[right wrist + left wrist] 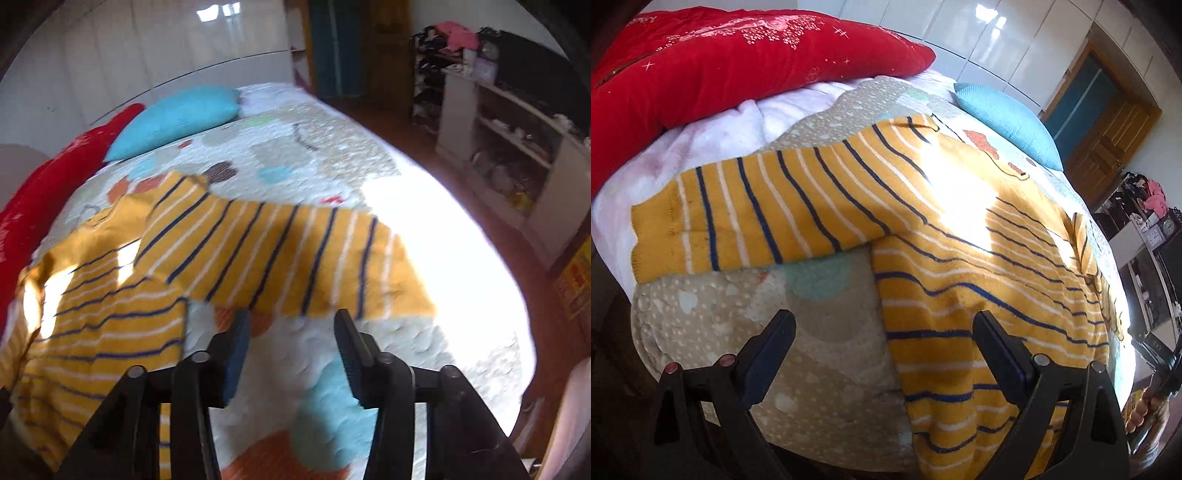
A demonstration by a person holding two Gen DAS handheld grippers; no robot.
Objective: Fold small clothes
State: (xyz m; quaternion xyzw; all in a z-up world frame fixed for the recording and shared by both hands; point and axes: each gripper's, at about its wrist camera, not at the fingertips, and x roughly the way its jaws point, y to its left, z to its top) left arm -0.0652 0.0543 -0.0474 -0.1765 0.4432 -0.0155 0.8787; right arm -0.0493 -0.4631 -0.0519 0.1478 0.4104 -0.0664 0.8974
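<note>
A small mustard-yellow top with navy and white stripes (960,266) lies spread flat on the bed, one sleeve (757,218) stretched out to the left. My left gripper (884,321) is open and empty, just above the top's lower left edge. In the right wrist view the same top (110,317) lies at the left with its other sleeve (288,258) stretched to the right. My right gripper (291,317) is open and empty, hovering just in front of that sleeve's near edge.
The patterned quilt (314,158) covers the bed. A red cushion (720,62) and a blue pillow (1008,122) lie at the head. A white blanket (713,140) sits under the red cushion. Shelves (517,129) stand to the right, across a wooden floor.
</note>
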